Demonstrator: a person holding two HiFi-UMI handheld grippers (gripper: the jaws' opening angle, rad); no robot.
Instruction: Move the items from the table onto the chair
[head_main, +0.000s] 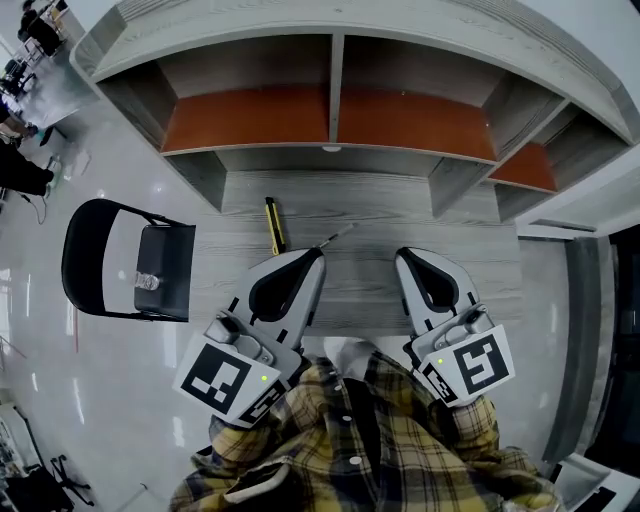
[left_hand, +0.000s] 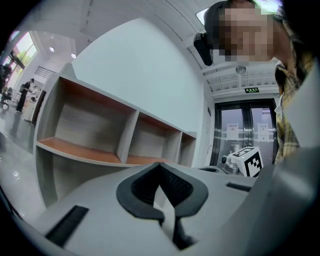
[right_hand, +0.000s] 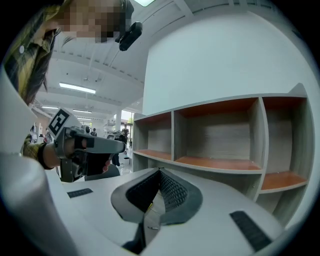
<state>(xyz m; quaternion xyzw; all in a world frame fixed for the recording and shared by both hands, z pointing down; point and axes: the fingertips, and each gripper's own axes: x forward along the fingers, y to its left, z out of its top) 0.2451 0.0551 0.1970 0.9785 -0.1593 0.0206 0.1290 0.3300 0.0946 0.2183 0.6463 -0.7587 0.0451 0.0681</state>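
On the grey wooden table (head_main: 370, 215) lie a yellow and black tool (head_main: 272, 226) and, to its right, a thin silvery stick-like item (head_main: 336, 237). A black chair (head_main: 92, 258) stands on the floor to the left, with a small clear item (head_main: 147, 282) on its seat. My left gripper (head_main: 318, 255) (left_hand: 160, 167) hangs over the table's near part, just below the thin item, shut and empty. My right gripper (head_main: 403, 256) (right_hand: 160, 171) is level with it further right, also shut with nothing between its jaws.
A grey shelf unit (head_main: 335, 95) with orange boards rises at the back of the table and wraps round on the right. Shiny floor (head_main: 120, 380) lies between me and the chair. Other people stand far off at the upper left.
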